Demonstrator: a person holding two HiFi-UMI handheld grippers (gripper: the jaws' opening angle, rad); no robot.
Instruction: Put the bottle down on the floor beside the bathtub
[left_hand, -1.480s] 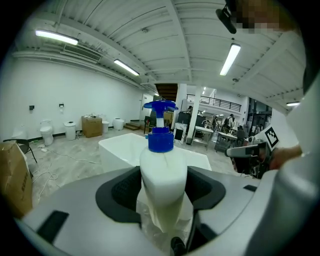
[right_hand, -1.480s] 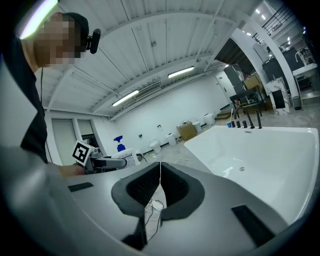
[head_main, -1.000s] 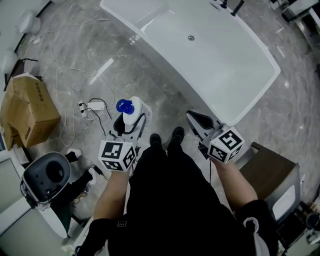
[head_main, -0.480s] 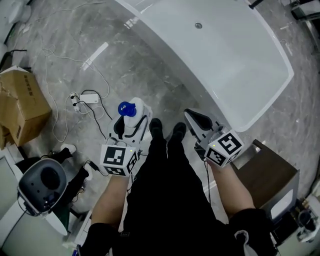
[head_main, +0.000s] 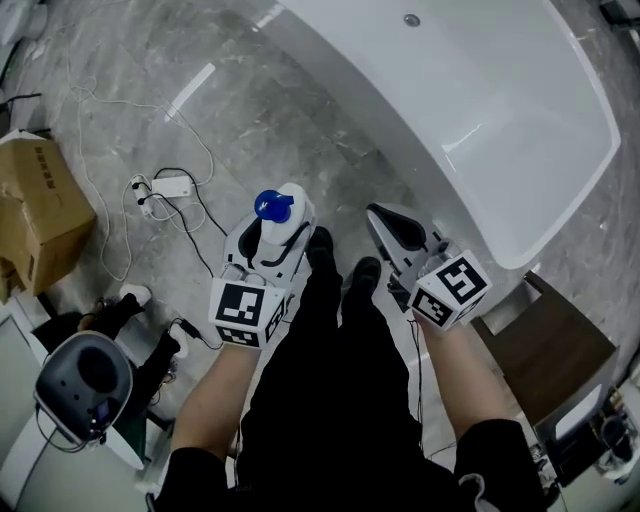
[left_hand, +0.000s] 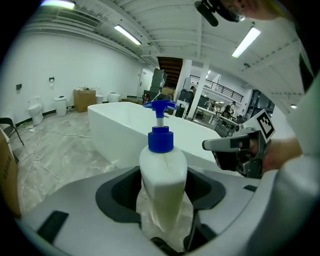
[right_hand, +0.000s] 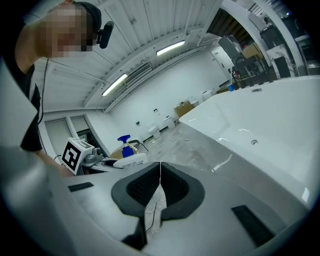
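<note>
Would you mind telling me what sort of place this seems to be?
Probably a bathroom-fixtures showroom or warehouse rather than a home bathroom: a freestanding white bathtub stands on an open marble-look floor, a toilet stands loose by the far wall, and a cardboard box and power strip lie about.

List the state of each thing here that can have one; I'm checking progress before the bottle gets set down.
bottle: upright, blue pump cap on, held off the floor, not yet set down.
left hand-held gripper: shut on the bottle.
right hand-held gripper: shut, nothing between its jaws.
bathtub: empty.
</note>
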